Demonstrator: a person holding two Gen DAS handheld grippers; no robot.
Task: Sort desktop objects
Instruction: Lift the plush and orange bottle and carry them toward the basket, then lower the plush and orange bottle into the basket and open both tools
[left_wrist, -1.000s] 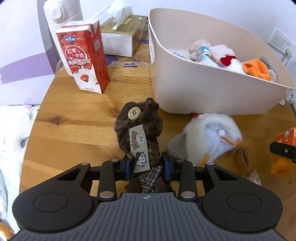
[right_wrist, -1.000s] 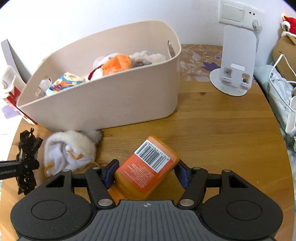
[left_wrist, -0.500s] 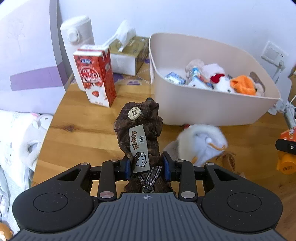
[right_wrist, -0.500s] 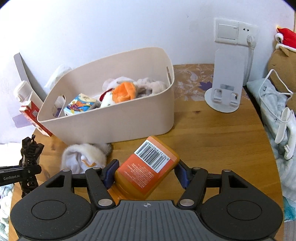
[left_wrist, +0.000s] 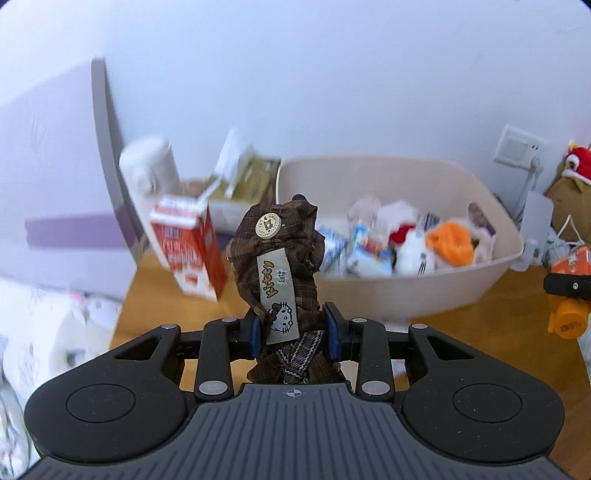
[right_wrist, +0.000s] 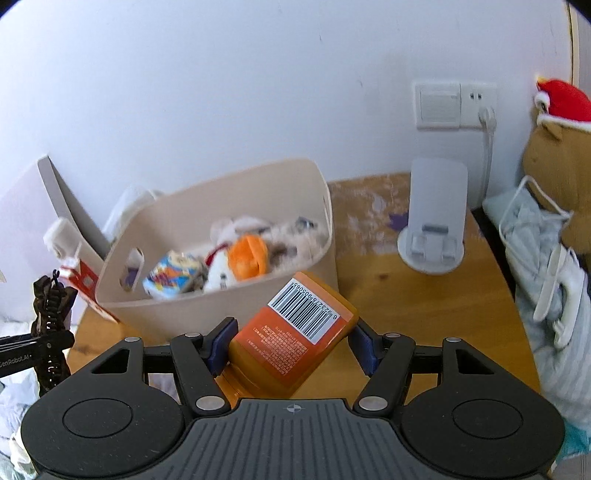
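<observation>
My left claw (left_wrist: 292, 330) is clamped on a brown plaid cloth piece (left_wrist: 280, 258); it stands up between the blue pads, and its lower end is hidden behind the claw body. My right claw (right_wrist: 291, 341) grips an orange bottle (right_wrist: 291, 339) lying slantwise, barcode up; its cap end is hidden under the claw in that view, though it shows at the far right edge of the left view, cut off by the frame.

Ahead of both claws sits a beige bin (left_wrist: 461, 284) on the wooden worktop (right_wrist: 424, 306). Inside I make out a white plush with an orange part (right_wrist: 245, 258) and a small colourful carton (right_wrist: 171, 277); the rest of the heap is smeared with blur and I cannot name it.

Left of the cloth, a red milk carton (left_wrist: 192, 243) is blurred, its print unreadable. Behind it stand a white flask (left_wrist: 149, 168) and a tissue box (left_wrist: 251, 179), partly hidden. Beyond the bin on the right, a white stand (right_wrist: 434, 218) sits below a wall socket (right_wrist: 456, 105).
</observation>
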